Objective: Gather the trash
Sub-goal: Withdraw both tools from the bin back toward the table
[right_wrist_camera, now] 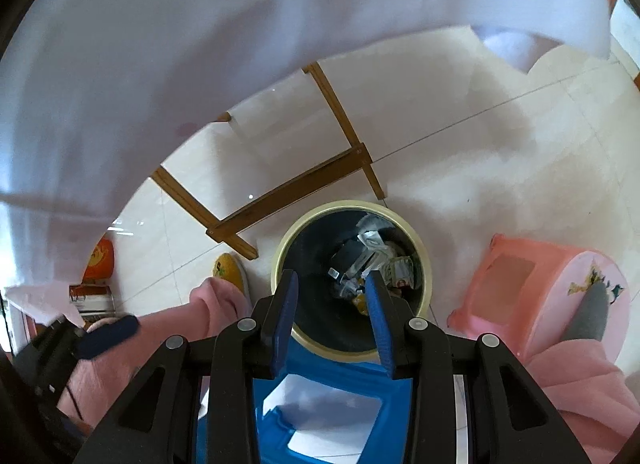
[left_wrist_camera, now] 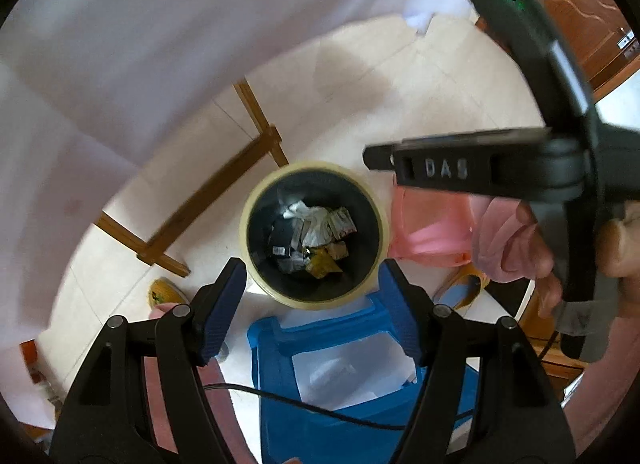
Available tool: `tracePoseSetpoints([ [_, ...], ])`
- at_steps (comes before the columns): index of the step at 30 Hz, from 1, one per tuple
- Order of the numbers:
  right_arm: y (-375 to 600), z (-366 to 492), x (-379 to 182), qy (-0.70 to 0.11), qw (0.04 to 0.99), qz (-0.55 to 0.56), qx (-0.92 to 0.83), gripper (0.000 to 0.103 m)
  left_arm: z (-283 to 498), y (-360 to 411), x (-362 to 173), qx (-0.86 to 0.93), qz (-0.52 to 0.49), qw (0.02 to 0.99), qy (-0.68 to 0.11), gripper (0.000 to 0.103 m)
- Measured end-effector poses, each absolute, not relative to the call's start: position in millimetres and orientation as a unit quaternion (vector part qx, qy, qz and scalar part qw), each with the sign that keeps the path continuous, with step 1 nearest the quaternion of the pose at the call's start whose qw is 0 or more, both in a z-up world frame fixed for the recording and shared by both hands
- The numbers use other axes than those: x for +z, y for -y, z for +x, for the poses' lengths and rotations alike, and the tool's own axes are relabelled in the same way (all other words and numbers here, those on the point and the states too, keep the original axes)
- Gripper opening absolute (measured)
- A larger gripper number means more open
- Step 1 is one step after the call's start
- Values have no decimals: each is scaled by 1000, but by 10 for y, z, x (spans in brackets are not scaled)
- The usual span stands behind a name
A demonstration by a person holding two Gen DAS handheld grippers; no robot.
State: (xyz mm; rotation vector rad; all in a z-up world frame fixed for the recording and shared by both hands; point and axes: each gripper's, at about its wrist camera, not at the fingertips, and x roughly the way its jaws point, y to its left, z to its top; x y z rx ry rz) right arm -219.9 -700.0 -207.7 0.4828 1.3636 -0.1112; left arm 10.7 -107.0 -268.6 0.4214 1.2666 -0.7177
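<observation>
Left wrist: left gripper (left_wrist_camera: 312,288) spread, nothing betw pads; trash bin (left_wrist_camera: 256,199) at centre, wrappers (left_wrist_camera: 316,236) inside; right gripper (left_wrist_camera: 380,157) at 3 o'clock, blurred, can't tell its state.
Right wrist: right gripper (right_wrist_camera: 331,306) spread, empty, w/ trash bin (right_wrist_camera: 424,260) just beyond; pink stool (right_wrist_camera: 516,288) at 4 o'clock.

floor (right_wrist_camera: 500,151) | trash bin (right_wrist_camera: 424,260) | blue stool (left_wrist_camera: 272,340) | pink stool (right_wrist_camera: 516,296)

Pale tiled floor (right_wrist_camera: 500,151), white cloth (right_wrist_camera: 160,43) draped over a wooden frame (right_wrist_camera: 288,191), pink stool (right_wrist_camera: 520,288), blue stool (left_wrist_camera: 332,328), wooden door (left_wrist_camera: 580,15).
</observation>
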Motion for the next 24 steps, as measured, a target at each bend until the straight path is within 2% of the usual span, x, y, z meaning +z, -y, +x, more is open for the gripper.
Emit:
tracePoseSetpoints([
  [11, 6735, -2344, -1214, -610, 766, 202, -30, 36, 47, 775, -1777, -331, 202, 786, -482, 66],
  [24, 6618, -2038, 403, -514, 842, 164, 19, 36, 714, 192, -624, -279, 180, 844, -422, 66],
])
